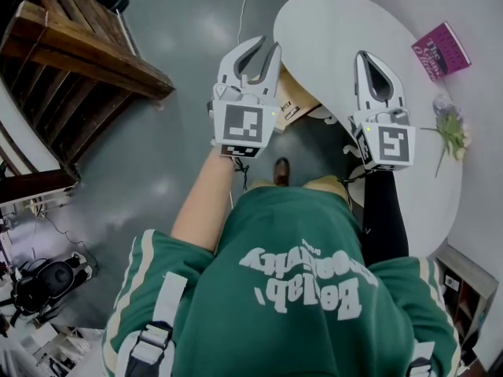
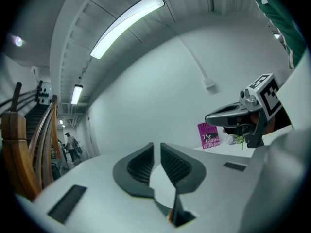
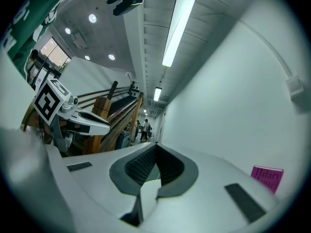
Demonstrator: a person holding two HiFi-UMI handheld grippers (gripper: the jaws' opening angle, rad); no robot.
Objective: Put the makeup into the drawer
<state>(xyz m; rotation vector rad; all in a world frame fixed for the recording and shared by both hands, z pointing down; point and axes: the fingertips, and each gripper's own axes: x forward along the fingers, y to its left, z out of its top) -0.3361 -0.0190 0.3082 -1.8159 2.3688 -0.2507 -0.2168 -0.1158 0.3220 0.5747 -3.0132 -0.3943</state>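
Note:
In the head view my left gripper (image 1: 267, 47) is held level in front of the person's chest. Its jaws stand a narrow gap apart with nothing between them, as the left gripper view (image 2: 157, 148) confirms. My right gripper (image 1: 364, 56) hovers over the near edge of the white table (image 1: 338, 22), its fingertips touching and empty; in its own view (image 3: 155, 148) the jaws also meet. A light wooden box (image 1: 297, 100) sits at the table's edge, partly hidden under the left gripper. I see no makeup item in any view.
A magenta book (image 1: 441, 50) lies on the table's far side, a small plant sprig (image 1: 453, 129) beside it. A wooden staircase (image 1: 78, 45) rises at the left over grey floor. A low shelf (image 1: 464, 289) stands at the lower right. People stand far down the corridor.

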